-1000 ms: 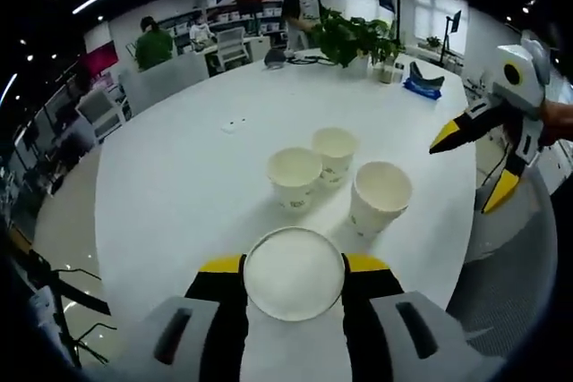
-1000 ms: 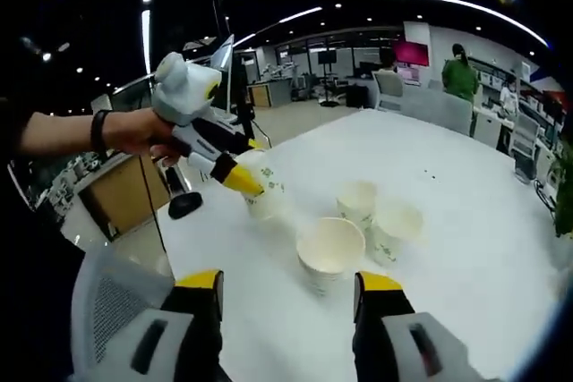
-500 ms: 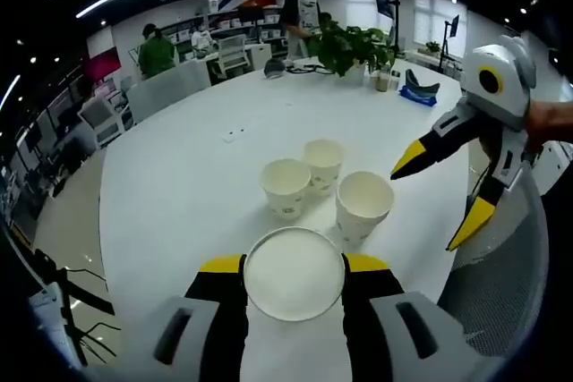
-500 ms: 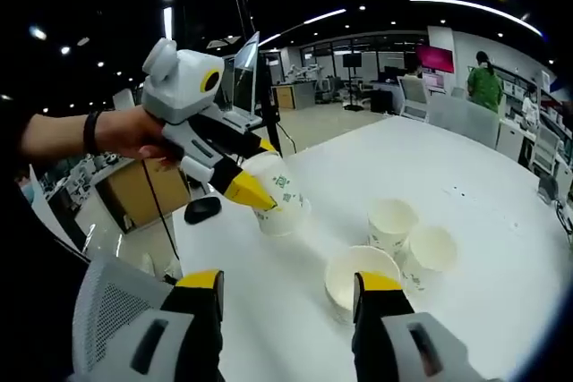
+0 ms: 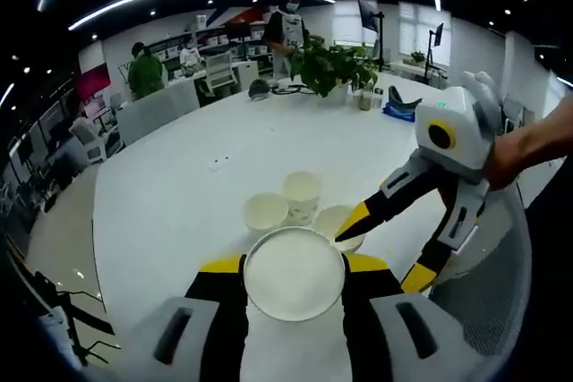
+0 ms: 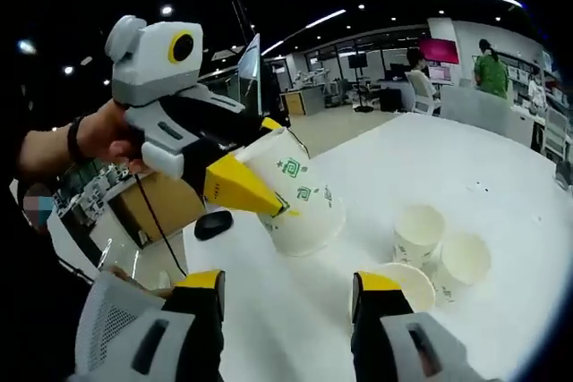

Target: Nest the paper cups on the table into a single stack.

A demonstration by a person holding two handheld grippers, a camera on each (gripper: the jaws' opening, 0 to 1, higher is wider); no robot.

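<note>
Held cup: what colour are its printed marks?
Green marks on the white held cup, clearest in the right gripper view.

Your left gripper view looks down across white table (image 5: 170, 194); right gripper view faces back. Both share three standing cups (image 5: 303, 196) (image 6: 419, 232), close.

- nearest table cup (image 5: 338, 222): near rim hidden behind held cup (image 5: 294, 274) in left gripper view; in right gripper view partly behind right gripper's jaw
- held cup: wall hidden, base facing the lens
- cup print (image 6: 303, 181): too small to read
- people at the back (image 5: 143, 69): too small to tell
</note>
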